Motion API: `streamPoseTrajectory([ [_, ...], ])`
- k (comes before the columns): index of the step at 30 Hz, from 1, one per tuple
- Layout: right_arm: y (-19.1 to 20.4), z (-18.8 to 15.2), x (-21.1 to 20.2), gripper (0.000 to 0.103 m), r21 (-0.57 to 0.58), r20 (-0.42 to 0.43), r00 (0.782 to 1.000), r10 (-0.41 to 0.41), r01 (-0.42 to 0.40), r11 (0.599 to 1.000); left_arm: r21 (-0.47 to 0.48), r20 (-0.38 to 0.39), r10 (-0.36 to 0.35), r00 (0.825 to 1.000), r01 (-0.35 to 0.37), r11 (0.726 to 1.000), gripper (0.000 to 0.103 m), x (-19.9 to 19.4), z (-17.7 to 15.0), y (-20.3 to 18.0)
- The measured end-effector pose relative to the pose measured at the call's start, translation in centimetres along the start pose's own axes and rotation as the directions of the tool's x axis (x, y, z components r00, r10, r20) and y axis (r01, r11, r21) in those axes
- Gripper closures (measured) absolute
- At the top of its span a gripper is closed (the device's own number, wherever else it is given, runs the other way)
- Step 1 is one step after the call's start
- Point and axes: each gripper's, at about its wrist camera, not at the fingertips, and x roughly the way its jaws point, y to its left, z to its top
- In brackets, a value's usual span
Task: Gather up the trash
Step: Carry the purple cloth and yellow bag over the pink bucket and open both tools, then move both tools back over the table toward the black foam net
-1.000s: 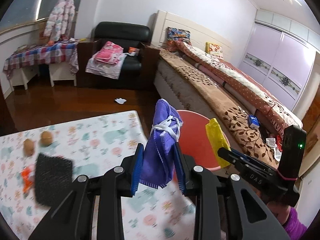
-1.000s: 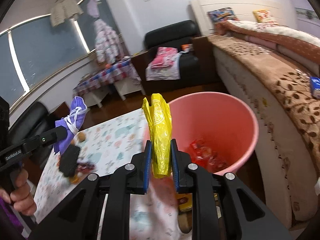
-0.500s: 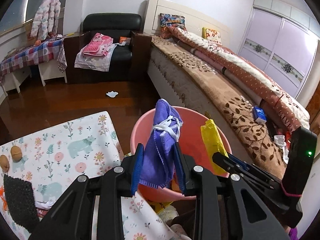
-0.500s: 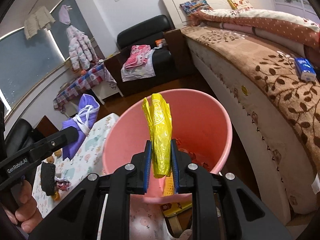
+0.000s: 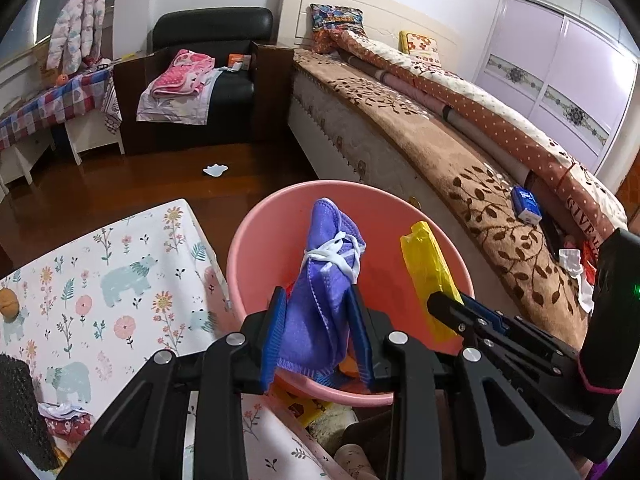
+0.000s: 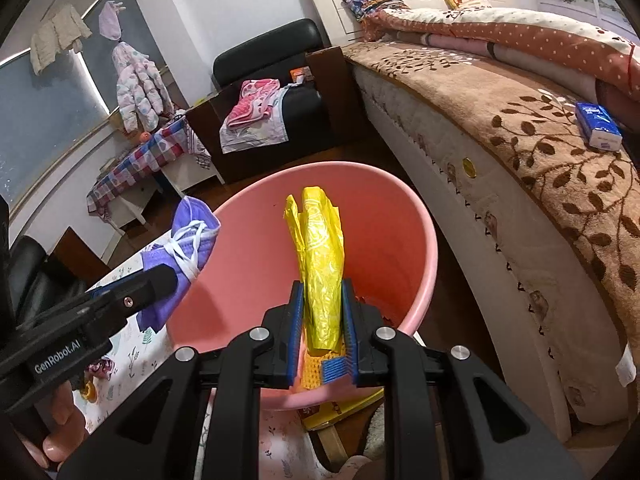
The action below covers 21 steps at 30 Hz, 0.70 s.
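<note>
The pink bucket (image 5: 256, 248) stood on the floor in a tight spot. The table with the bear cloth (image 5: 120, 272) was just beside it on one side, and the long side of the bed (image 5: 360, 148) ran close by on the other side. The bucket's round mouth was wide and open at the top. Some red and orange bits lay at its bottom. Beyond the bucket, the dark wood floor (image 5: 120, 188) was open, with one small white scrap (image 5: 215, 169) on it.

The left gripper (image 5: 318, 332) held a purple face mask (image 5: 328, 280) over the near part of the bucket's mouth. The mask was folded long and stood almost upright, its tip up and leaning a little away. White strings were wound round its top. The fingers had just opened a little, but the blue pads were against the mask on both sides.

The right gripper (image 6: 322, 332) pinched a crumpled yellow plastic bag (image 6: 320, 264) tight between its pads. The bag was long and thin and pointed up, over the bucket too. The two grippers were near each other but apart.
</note>
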Motion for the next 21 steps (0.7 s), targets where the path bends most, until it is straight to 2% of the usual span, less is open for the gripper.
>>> streamPoseTrajectory([
  [3,0.0,0.0,0.0,0.083,0.019,-0.004,1.000,0.026,-0.025,0.999,0.008,0.004,-0.008,1.000,0.008,1.000,0.071,0.1,0.1,-0.1],
  [4,-0.1,0.0,0.0,0.076,0.024,-0.002,1.000,0.020,-0.020,1.000,0.014,0.014,-0.017,1.000,0.016,1.000,0.066,-0.1,0.1,-0.1],
  [5,-0.1,0.0,-0.1,0.073,0.030,0.004,1.000,0.020,-0.020,0.999,0.020,0.020,-0.018,1.000,0.018,1.000,0.059,-0.3,0.1,-0.2],
  [6,-0.2,0.0,-0.1,0.071,0.033,0.004,1.000,0.025,-0.025,0.999,0.027,0.030,-0.017,0.999,0.016,0.999,0.058,-0.5,0.1,-0.2],
  [9,0.1,-0.1,-0.2,0.071,0.027,-0.002,0.999,0.037,-0.037,0.999,0.036,0.045,-0.031,0.999,0.029,0.999,0.058,-1.3,0.0,-0.3],
  [13,1.0,0.3,-0.7,0.070,0.004,0.015,0.999,0.040,-0.040,0.999,-0.001,0.056,-0.044,0.997,0.044,0.999,0.057,-2.6,0.0,0.6],
  [18,2.8,1.9,-2.0,0.070,-0.070,0.058,0.998,0.018,-0.014,0.997,-0.026,0.080,-0.032,0.996,0.034,0.999,0.056,-5.2,-0.3,2.2],
  [21,3.4,2.7,-3.0,0.070,-0.066,0.082,0.996,0.024,-0.018,0.998,-0.042,0.108,-0.021,0.994,0.026,0.999,0.050,-7.3,-0.5,3.7],
])
